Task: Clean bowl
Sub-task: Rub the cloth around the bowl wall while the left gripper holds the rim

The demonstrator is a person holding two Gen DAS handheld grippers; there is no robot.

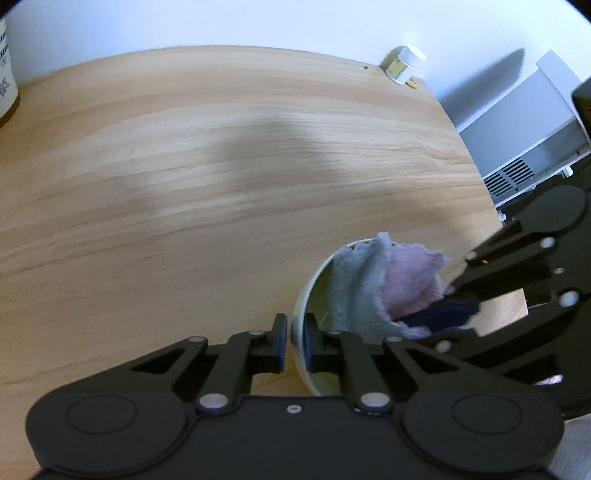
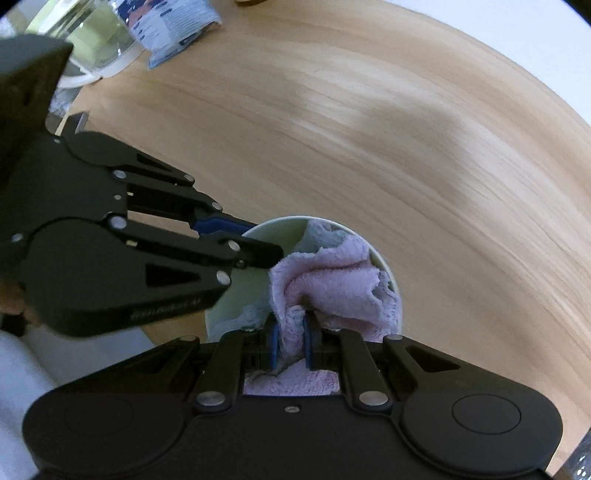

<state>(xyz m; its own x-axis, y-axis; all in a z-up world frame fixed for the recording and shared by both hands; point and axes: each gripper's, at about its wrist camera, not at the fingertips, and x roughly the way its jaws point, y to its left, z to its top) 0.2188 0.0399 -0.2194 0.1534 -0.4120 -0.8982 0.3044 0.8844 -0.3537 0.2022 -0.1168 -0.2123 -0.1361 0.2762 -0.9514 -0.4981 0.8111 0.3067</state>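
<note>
the left tool is clenched on the rim of the pale bowl, one blue pad outside the wall and one inside, so the bowl stands tipped on edge right at its fingertips. out beyond and to the left of this tool the wooden bench runs wide and bare, with plenty of room to swing; a jar sits at the far left edge, and a small white-capped bottle stands at the far right corner against the wall. the bench edge curves down close on the right of the bowl, with a white unit past it.

the right tool is clamped on a pink and blue cloth, which is bunched inside the bowl directly ahead of its fingertips and fills most of the hollow. the bowl sits near the near edge of the bench. ahead and to the right of this tool the wood is open; far off to the upper left lie a clear container and a printed packet.
</note>
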